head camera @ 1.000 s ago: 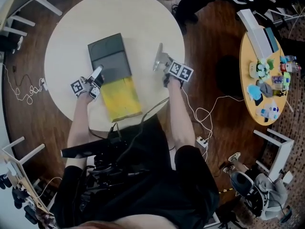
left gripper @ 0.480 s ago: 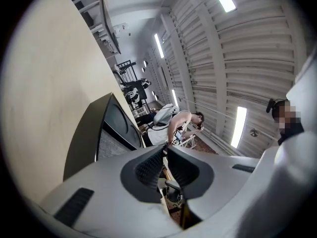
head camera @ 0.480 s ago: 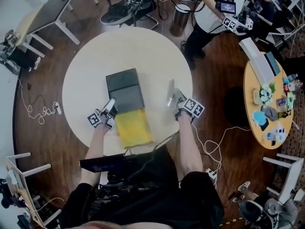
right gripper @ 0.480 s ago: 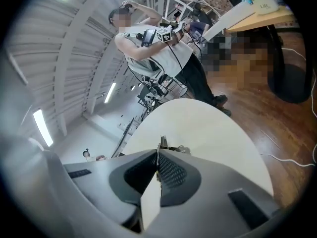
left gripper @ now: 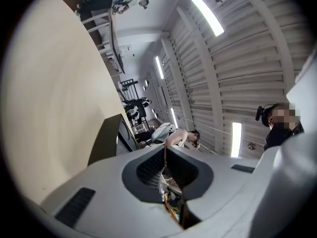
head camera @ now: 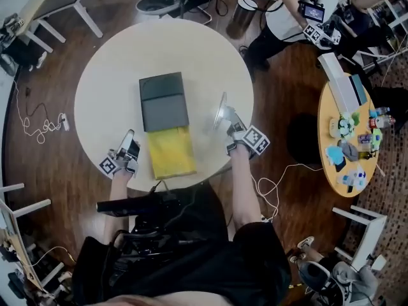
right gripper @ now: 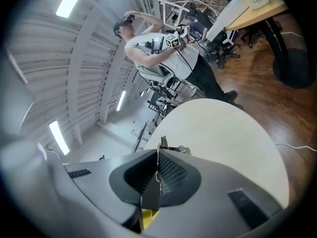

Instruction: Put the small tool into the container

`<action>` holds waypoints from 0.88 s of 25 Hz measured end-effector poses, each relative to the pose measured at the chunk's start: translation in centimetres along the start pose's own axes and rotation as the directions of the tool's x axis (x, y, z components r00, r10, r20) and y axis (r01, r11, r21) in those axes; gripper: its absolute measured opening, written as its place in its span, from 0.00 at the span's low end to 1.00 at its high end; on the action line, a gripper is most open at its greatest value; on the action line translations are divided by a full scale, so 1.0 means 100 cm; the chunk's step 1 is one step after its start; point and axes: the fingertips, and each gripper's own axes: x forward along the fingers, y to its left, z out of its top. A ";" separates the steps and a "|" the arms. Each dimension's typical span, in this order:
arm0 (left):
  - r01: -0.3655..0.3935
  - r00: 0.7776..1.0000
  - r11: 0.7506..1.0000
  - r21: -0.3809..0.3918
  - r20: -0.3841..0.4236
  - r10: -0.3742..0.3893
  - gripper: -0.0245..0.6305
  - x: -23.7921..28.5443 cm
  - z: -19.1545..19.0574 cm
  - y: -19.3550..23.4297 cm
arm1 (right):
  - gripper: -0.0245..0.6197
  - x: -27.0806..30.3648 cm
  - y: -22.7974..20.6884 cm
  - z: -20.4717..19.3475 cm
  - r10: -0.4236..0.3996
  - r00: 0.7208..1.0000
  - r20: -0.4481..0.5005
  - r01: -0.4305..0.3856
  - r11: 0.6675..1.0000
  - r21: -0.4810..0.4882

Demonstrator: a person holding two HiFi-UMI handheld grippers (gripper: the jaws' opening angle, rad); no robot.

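Right gripper (head camera: pixel 221 105), jaws just closing, is clamped on the small tool (right gripper: pixel 173 149); left gripper (head camera: pixel 131 136) is pressed together, container (head camera: pixel 164 107) between both.

- Round table (head camera: pixel 108 75) sitting mid-floor
- Cluttered yellow table (head camera: pixel 326 107) standing right of it
- Person (head camera: pixel 284 18) standing beyond its far-right edge
- Cable (head camera: pixel 32 129) lying left of it

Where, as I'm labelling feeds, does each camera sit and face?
Head view: on the person's head, steeply down at the round table; forearms, left gripper and right gripper show.
Left gripper view: rides the left gripper, along its shut jaws, past the dark container towards the ceiling.
Right gripper view: rides the right gripper, along shut jaws pinching a small tool, across the table.
Shared: all show the table.
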 end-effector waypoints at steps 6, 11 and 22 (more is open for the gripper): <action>-0.055 0.991 0.997 -0.048 0.123 0.061 0.04 -0.056 -0.007 0.000 | 0.04 -0.014 0.040 -0.016 0.054 0.998 -0.032 -0.053 0.998 0.025; -0.067 0.982 0.996 -0.052 0.171 0.075 0.04 -0.070 -0.008 0.001 | 0.04 -0.022 0.072 -0.040 0.112 0.990 -0.089 -0.111 0.994 0.022; -0.054 0.982 0.995 -0.083 0.174 0.068 0.04 -0.068 -0.004 0.002 | 0.04 -0.038 0.154 -0.089 0.455 0.889 -0.060 -0.439 0.881 0.177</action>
